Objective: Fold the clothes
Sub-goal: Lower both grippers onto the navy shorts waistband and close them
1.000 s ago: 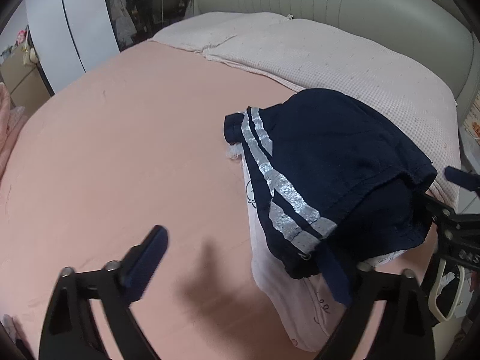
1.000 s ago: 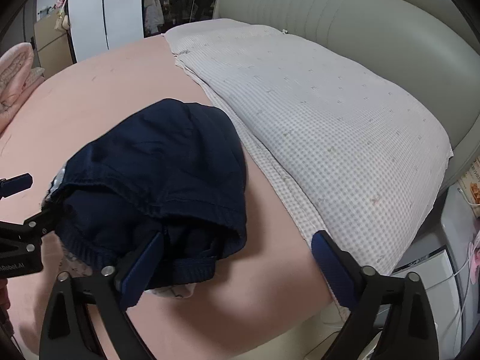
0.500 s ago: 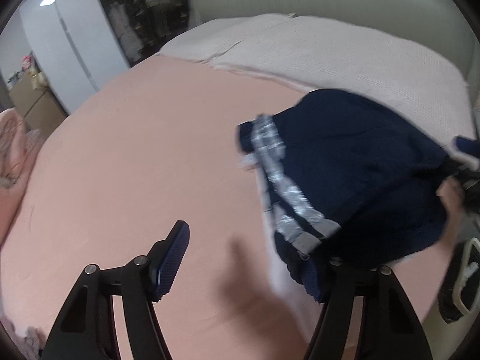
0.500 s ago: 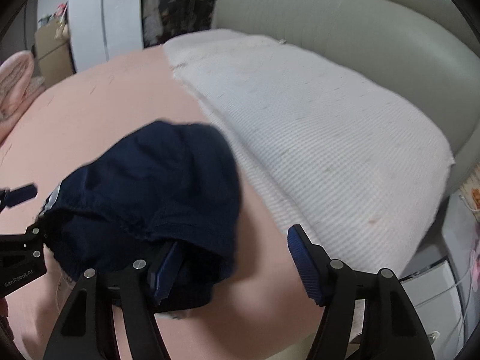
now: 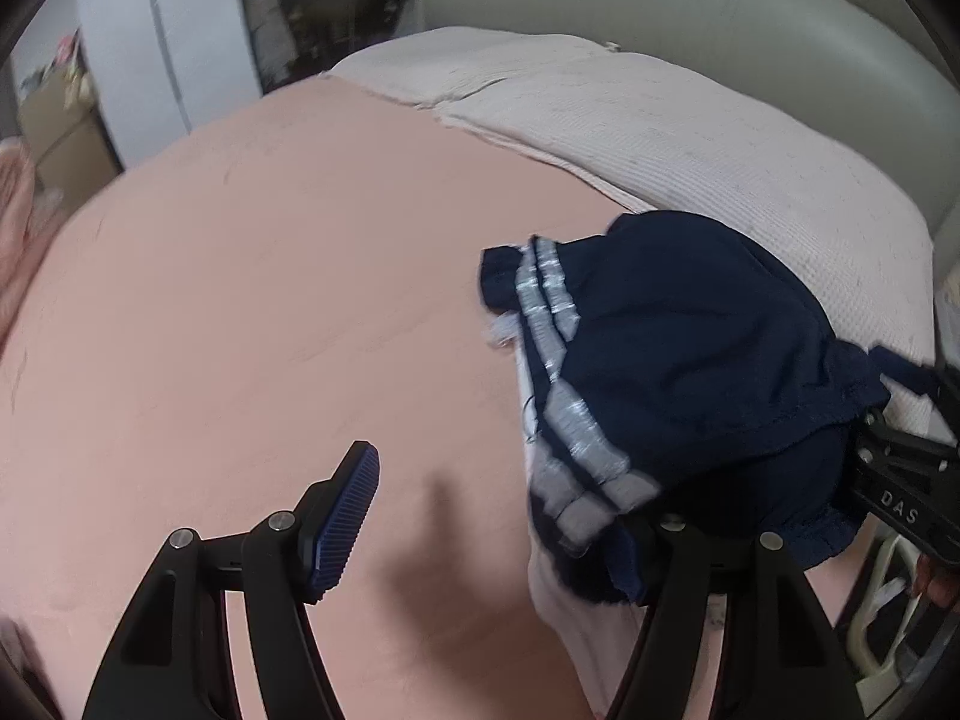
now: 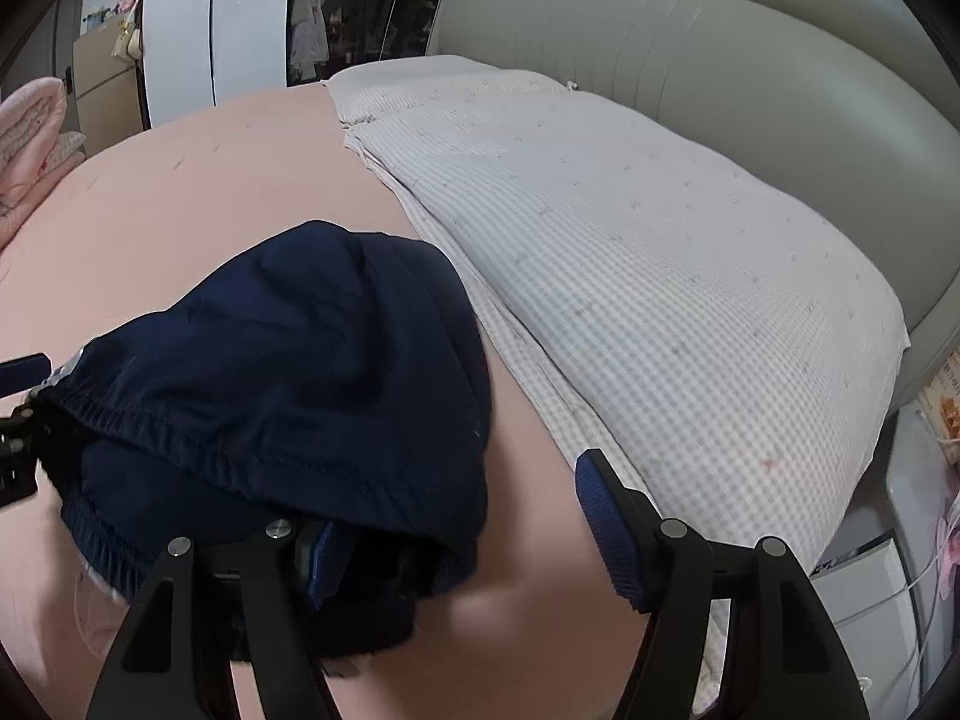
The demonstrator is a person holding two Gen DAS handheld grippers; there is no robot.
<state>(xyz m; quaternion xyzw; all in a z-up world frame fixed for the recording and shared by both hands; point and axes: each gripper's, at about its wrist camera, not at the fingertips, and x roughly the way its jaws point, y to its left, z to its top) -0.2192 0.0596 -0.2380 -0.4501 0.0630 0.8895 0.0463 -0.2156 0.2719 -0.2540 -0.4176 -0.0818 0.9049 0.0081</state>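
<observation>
The navy shorts (image 5: 690, 372) hide the left gripper (image 5: 492, 516)'s right fingertip and the right gripper (image 6: 462, 534)'s left pad; both sets of fingers stand wide. The shorts lie on a pale garment (image 5: 576, 606) near the bed (image 5: 240, 312)'s right edge, beside the checked pillow (image 6: 630, 252), with bare pink sheet leftward.

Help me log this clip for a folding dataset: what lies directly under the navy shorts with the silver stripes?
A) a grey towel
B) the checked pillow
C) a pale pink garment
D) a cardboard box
C: in the left wrist view, the pale pink garment sticks out from beneath the navy shorts on the pink bedsheet.
</observation>
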